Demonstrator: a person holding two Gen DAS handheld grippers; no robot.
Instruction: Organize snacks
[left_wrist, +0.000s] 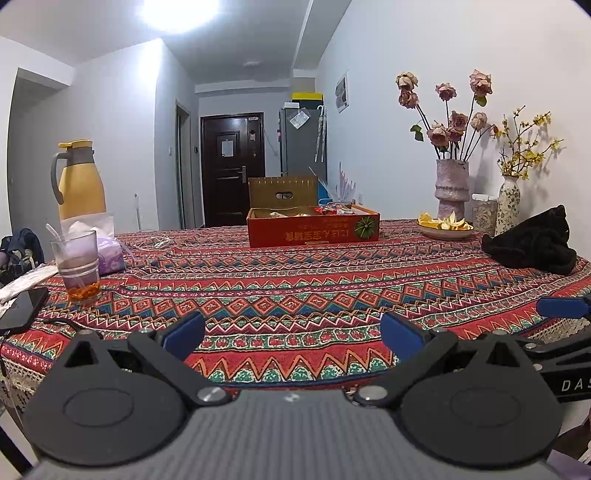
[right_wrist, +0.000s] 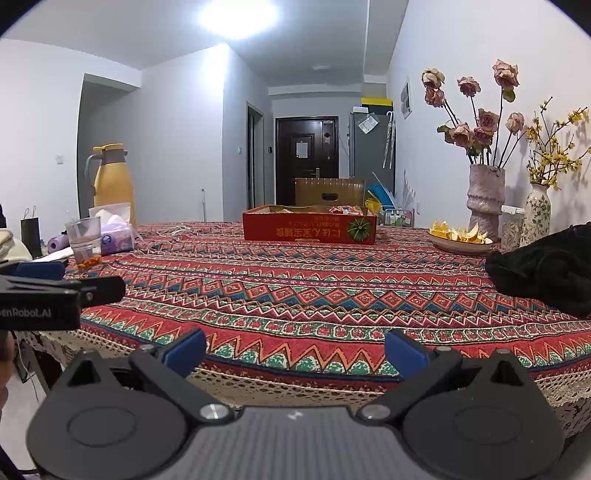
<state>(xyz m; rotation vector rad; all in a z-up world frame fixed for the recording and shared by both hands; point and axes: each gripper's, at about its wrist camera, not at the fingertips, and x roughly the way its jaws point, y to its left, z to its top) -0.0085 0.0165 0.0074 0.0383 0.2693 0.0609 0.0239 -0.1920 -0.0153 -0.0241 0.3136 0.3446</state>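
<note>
**Red snack box far across table, both grippers empty at near edge**

Red cardboard box (left_wrist: 314, 229) sits mid-frame, at the far side of the table, snack packets (left_wrist: 334, 209) visible in its right part, more pale items in the left part. Brown chair back (left_wrist: 283, 192) stands right behind it. In the right wrist view the same box (right_wrist: 309, 228) is also centre frame, well apart from the gripper.

Left gripper (left_wrist: 293, 330) lower centre of its frame, blue fingers spread wide, nothing between them, hanging over the near strip of patterned tablecloth (left_wrist: 295, 288). Right gripper (right_wrist: 295, 350) same: spread, empty, sitting at the lace hem where the cloth drops off the table edge. Each gripper shows at the edge of the other's view, side by side, apart.

Wide bare stretch of cloth runs from the grippers to the box, centre of both frames.

Clutter hugs the sides. Left of frame: glass cup (left_wrist: 76, 266) with straw near the left edge, tissue pack (left_wrist: 107, 245) just behind it, yellow thermos jug (left_wrist: 79, 181) further back, dark phone (left_wrist: 22, 308) at the lower left corner. Right of frame: black cloth heap (left_wrist: 532, 242), plate of peels (left_wrist: 445, 226), pink vase (left_wrist: 452, 188) of dried roses, floral vase (left_wrist: 509, 205) against the wall.
</note>
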